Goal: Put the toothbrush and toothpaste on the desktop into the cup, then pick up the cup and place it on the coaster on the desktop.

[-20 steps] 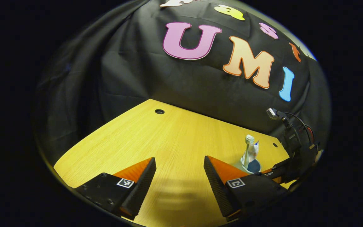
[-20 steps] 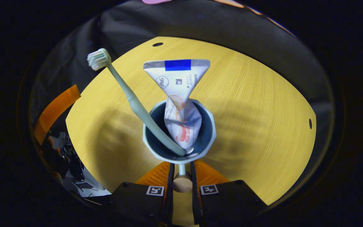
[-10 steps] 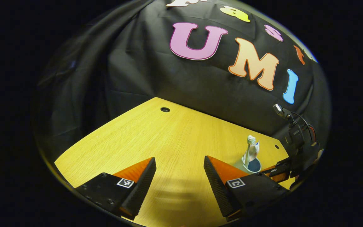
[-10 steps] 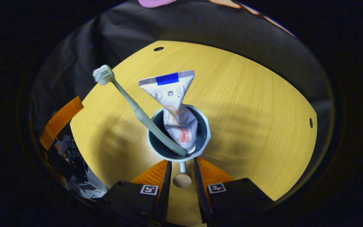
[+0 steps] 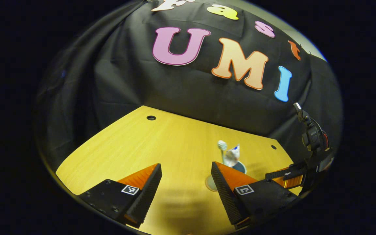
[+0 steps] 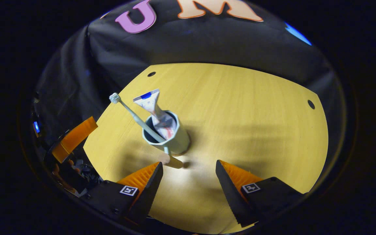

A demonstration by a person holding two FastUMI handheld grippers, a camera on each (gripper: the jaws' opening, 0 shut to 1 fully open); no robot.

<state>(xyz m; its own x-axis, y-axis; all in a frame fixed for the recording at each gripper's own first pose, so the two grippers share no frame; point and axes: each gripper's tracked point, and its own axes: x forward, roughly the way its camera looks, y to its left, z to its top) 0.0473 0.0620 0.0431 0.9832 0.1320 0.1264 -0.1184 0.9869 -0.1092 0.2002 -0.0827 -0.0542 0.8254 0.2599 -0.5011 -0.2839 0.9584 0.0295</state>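
desk (image 6: 240, 107): yellow wood grain, smooth, with a soft sheen
cup (image 6: 175, 138): pale, smooth, looks like matt plastic; dark inside
cup handle (image 6: 171, 160): looks like bare light wood
toothbrush (image 6: 132, 114): smooth pale green plastic, white bristles
toothpaste (image 6: 153, 107): thin glossy tube, crumpled
right gripper (image 6: 189, 182): fingers with ribbed black pads, orange matt plastic backs
booth wall (image 5: 175, 88): black matt cloth, wrinkled
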